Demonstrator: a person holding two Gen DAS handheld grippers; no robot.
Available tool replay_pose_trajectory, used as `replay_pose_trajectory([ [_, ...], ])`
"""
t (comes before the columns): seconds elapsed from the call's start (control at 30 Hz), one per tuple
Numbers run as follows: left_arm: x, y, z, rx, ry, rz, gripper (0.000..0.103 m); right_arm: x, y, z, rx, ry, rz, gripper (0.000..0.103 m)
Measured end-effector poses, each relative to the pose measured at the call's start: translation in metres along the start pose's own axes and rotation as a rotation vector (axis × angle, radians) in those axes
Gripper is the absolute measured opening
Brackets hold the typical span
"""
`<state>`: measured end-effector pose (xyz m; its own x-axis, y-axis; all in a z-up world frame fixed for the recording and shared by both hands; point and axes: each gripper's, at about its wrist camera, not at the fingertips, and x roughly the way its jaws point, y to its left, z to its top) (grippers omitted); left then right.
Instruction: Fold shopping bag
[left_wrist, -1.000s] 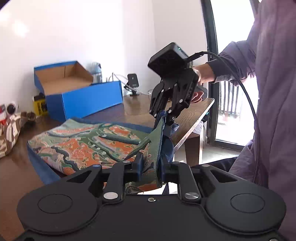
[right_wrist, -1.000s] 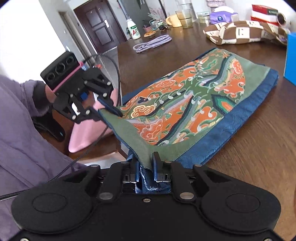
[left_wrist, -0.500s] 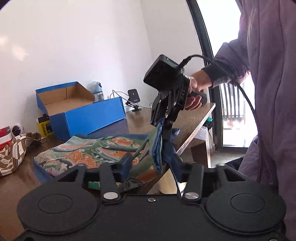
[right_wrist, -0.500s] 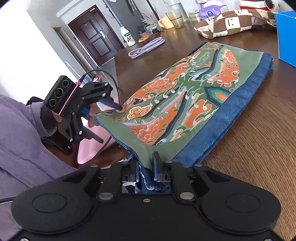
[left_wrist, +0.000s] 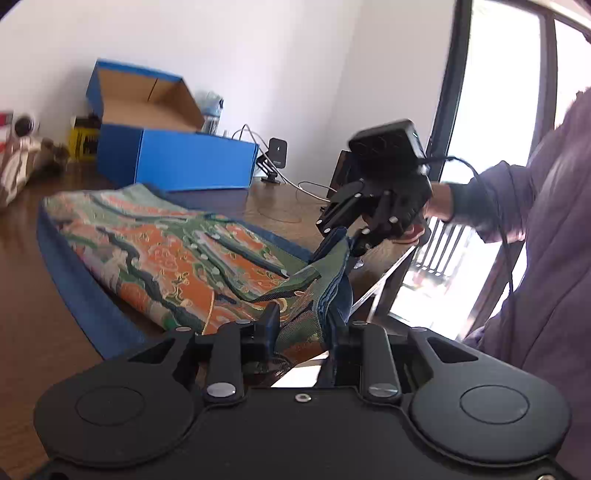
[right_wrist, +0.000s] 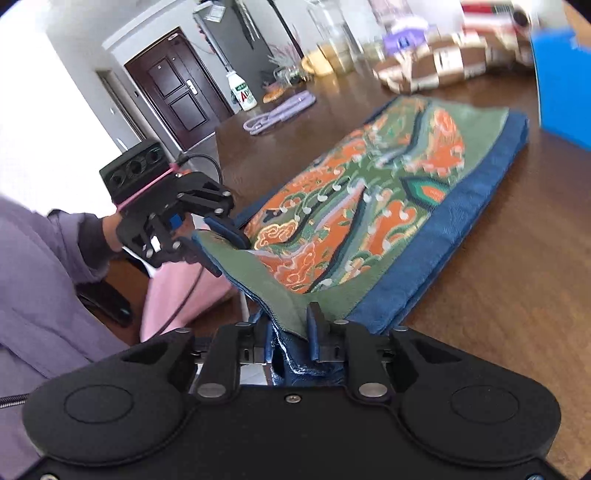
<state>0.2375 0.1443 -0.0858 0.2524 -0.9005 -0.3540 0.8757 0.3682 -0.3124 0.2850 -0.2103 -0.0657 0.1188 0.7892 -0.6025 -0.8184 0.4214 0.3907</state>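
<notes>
Left gripper (left_wrist: 303, 325) clamps the near corner of the shopping bag (right_wrist: 369, 221), with bunched green and blue cloth filling the gap between its fingers; its jaws have just been closing on that cloth. Right gripper (right_wrist: 288, 325) has the bag's other near corner between its fingers and its jaws have just been opening, but I cannot tell whether the pads bite the cloth or merely flank it. The bag lies flat on the wooden table (right_wrist: 498, 314), patterned face up, blue border along the side, and its near edge is lifted off the table's edge between the two grippers

The step in hand looks like taking the near edge to carry it over the far part. To do it well, both corners need an equally firm hold on all the layers, the edge drawn taut and level between the hands, then laid so that the blue borders line up

A blue cardboard box (left_wrist: 177, 162) stands open just beyond the bag's far end and could catch the fold if it overshoots. A brown checked pouch (right_wrist: 443, 62), a lilac strap (right_wrist: 280, 114) and a white bottle (right_wrist: 242, 92) sit well apart and block nothing. The person's purple sleeve (left_wrist: 535, 221) is off to the side, clear of the cloth
</notes>
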Motion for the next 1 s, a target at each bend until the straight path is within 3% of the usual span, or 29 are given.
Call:
replay_pose_trajectory([
  [0.13, -0.002, 0.018, 0.003, -0.105, 0.018, -0.048, 0.026, -0.011, 0.016, -0.025, -0.141, -0.108, -0.055, 0.053],
  [0.3, -0.002, 0.031, 0.006, -0.192, 0.037, -0.084, 0.026, -0.019, 0.025, -0.044, -0.242, -0.22, -0.095, 0.053],
  [0.4, -0.001, 0.035, 0.01, -0.222, 0.054, -0.095, 0.026, -0.018, 0.033, -0.045, -0.303, -0.228, -0.141, 0.047],
  [0.43, -0.001, 0.035, 0.01, -0.225, 0.057, -0.093, 0.026, -0.017, 0.034, -0.045, -0.317, -0.219, -0.141, 0.035],
  [0.53, -0.002, 0.031, 0.01, -0.216, 0.065, -0.084, 0.025, -0.008, 0.044, -0.045, -0.367, -0.162, -0.202, 0.02],
  [0.7, 0.006, 0.012, 0.02, -0.102, 0.094, -0.091, 0.025, -0.018, 0.054, -0.05, -0.252, -0.178, -0.232, 0.01],
  [0.87, 0.039, 0.009, 0.031, -0.065, 0.134, -0.169, 0.025, -0.055, 0.034, -0.052, 0.027, -0.181, -0.108, 0.01],
  [1.0, 0.06, 0.024, 0.046, -0.18, 0.118, -0.21, 0.024, -0.087, 0.019, -0.049, 0.173, -0.145, -0.062, 0.01],
])
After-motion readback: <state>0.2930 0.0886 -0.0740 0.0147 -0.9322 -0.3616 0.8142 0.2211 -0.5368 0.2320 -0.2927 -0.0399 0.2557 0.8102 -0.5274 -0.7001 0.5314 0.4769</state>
